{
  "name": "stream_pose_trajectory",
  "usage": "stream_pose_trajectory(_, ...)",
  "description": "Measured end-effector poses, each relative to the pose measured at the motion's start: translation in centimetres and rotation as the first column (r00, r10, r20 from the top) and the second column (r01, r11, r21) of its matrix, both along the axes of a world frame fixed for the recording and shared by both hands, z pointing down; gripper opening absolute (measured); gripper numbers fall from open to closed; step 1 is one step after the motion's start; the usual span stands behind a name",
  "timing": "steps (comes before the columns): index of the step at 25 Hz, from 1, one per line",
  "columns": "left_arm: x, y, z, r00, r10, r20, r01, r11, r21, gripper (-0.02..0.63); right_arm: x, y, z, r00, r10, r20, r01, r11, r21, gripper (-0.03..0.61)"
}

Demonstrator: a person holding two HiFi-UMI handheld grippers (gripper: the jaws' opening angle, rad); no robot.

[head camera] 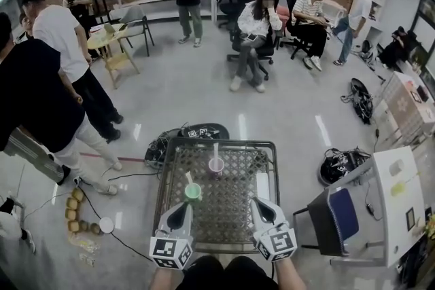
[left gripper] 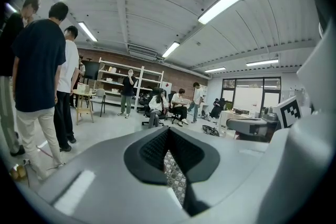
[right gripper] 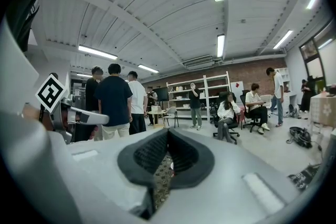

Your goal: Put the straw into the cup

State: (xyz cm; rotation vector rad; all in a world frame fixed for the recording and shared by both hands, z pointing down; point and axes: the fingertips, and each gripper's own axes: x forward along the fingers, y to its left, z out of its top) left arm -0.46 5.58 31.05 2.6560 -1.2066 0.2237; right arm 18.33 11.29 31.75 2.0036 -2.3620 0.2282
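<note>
In the head view a green cup [head camera: 193, 192] stands on the mesh-topped table [head camera: 238, 214] with a pale straw [head camera: 189, 178] sticking out of it. A purple cup [head camera: 215, 167] farther back also holds a straw [head camera: 216, 151]. My left gripper [head camera: 182, 206] sits just below and left of the green cup, shut and holding nothing. At the table's near right my right gripper [head camera: 259, 202] is also shut and empty. In the left gripper view the left gripper [left gripper: 168, 131] shows closed jaws, with only mesh behind them. The right gripper [right gripper: 167, 134] looks the same in its own view.
A blue chair [head camera: 336, 214] and a white desk [head camera: 391, 190] stand close on the right. Cables and a bag [head camera: 194, 133] lie on the floor beyond the table. Two people [head camera: 47, 78] stand at the left; others sit on office chairs [head camera: 255, 30] farther off.
</note>
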Motion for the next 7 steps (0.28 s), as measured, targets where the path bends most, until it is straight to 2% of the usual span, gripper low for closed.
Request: stream_pose_trajectory(7,-0.17,-0.08,0.01,1.0,0.005,-0.002,-0.005,1.0,0.003,0.006,-0.37,0.01,0.11,1.0,0.002,0.0,-0.002,1.0,-0.002,0.003)
